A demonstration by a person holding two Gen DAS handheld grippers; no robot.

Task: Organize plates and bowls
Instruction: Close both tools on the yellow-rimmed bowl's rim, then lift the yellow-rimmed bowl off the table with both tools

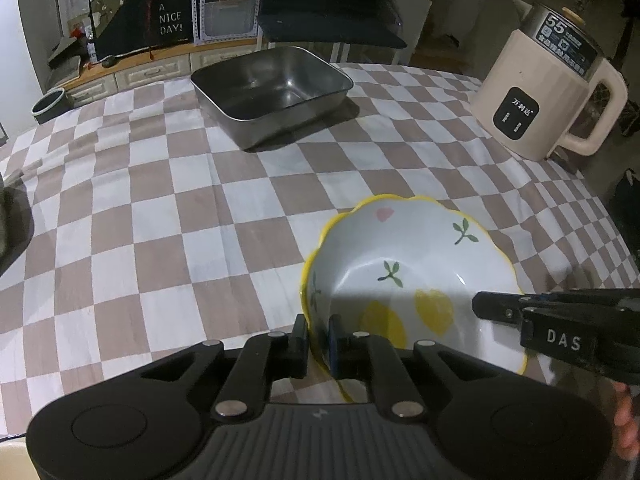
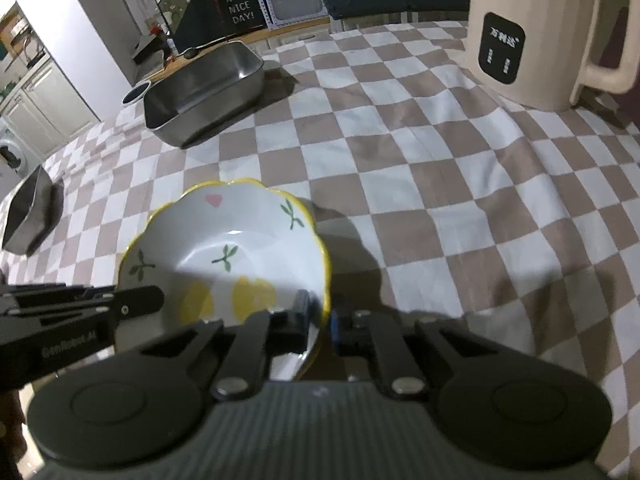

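A white bowl (image 1: 416, 264) with a wavy yellow rim and lemon and leaf prints is over the checkered tablecloth. My left gripper (image 1: 318, 344) is shut on its left rim, one finger outside and one inside. My right gripper (image 2: 320, 320) is shut on its right rim the same way; the bowl (image 2: 236, 240) fills the lower left of that view. Each gripper shows in the other's view, the right gripper (image 1: 496, 310) at the right and the left gripper (image 2: 136, 306) at the left. The bowl tilts slightly.
A steel rectangular tray (image 1: 272, 88) (image 2: 204, 88) stands at the far middle of the table. A cream electric kettle (image 1: 548, 92) (image 2: 536, 36) stands at the far right. A second steel container (image 2: 32, 212) sits at the left edge. Cabinets and boxes lie beyond the table.
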